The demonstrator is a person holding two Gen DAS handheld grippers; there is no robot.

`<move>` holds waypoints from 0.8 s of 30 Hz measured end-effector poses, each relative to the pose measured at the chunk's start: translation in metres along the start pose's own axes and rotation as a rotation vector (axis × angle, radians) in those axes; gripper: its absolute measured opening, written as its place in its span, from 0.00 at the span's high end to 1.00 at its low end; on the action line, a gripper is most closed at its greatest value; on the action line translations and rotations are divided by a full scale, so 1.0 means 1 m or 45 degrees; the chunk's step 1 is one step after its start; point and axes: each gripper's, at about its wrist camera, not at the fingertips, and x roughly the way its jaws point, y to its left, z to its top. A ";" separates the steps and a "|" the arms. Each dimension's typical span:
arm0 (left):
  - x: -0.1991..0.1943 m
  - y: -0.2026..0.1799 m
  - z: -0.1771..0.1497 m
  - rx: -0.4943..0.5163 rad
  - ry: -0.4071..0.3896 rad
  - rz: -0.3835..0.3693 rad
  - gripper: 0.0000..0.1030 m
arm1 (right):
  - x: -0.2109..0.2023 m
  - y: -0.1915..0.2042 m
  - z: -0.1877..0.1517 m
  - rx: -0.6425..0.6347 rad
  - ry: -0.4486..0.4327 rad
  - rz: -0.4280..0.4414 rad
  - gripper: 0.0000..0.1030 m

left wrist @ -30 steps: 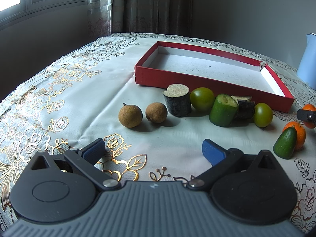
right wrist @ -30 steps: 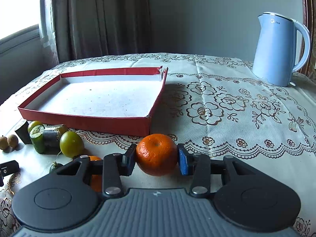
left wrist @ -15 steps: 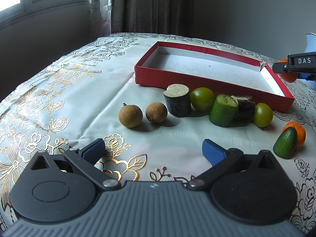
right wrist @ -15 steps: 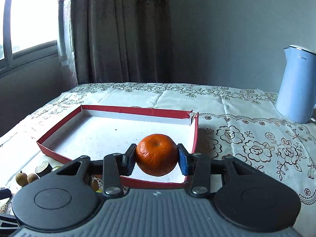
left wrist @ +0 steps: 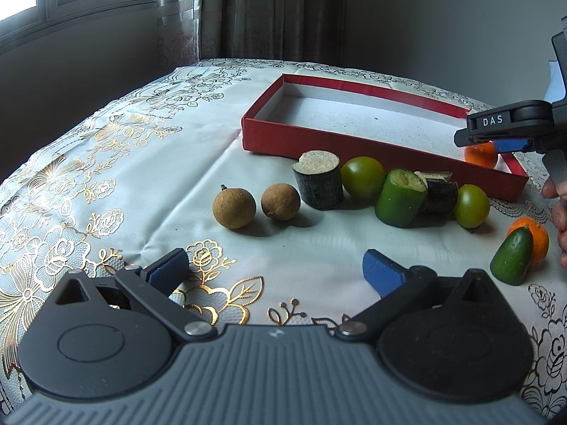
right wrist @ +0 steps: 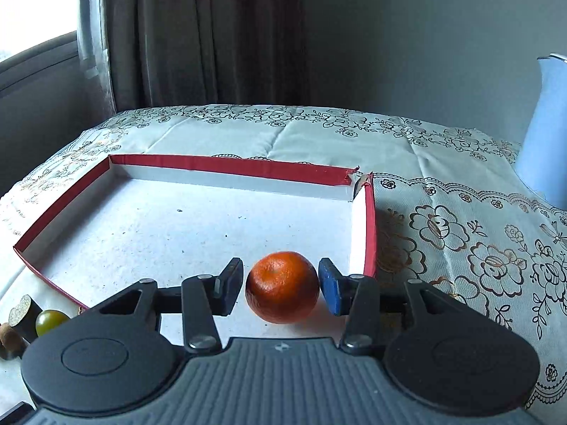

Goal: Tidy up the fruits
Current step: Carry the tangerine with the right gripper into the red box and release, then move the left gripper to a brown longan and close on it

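An orange tangerine (right wrist: 282, 287) rests on the white floor of the red box (right wrist: 370, 226), in its near right corner. My right gripper (right wrist: 281, 283) straddles it with jaws opening; both pads stand just clear of the fruit. From the left wrist view the same tangerine (left wrist: 481, 153) shows under the right gripper (left wrist: 496, 141) at the red box (left wrist: 319, 138). My left gripper (left wrist: 274, 271) is open and empty over the tablecloth. In front of the box lie two brown longans (left wrist: 234, 208), a dark cut piece (left wrist: 319, 182), green fruits (left wrist: 363, 177), a cucumber piece (left wrist: 400, 198) and another tangerine (left wrist: 535, 235).
A pale blue kettle (right wrist: 545, 134) stands at the right. A small green cucumber (left wrist: 512, 256) leans on the loose tangerine. A person's hand (left wrist: 560, 212) shows at the right edge. Curtains and a window lie behind the floral tablecloth (left wrist: 106, 177).
The right gripper carried the tangerine from the table over the box wall, lowered it into the near right corner, and its jaws parted off the fruit. The left gripper stayed still.
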 end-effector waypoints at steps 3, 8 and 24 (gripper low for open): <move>0.000 0.000 0.000 0.000 0.000 0.000 0.00 | -0.010 -0.003 -0.001 0.021 -0.038 -0.015 0.35; 0.000 0.000 0.000 0.000 0.000 0.000 0.00 | -0.056 -0.021 -0.014 0.098 -0.159 -0.002 0.28; -0.016 0.023 -0.007 0.006 -0.078 -0.049 0.00 | -0.099 -0.083 -0.102 0.384 -0.216 -0.096 0.19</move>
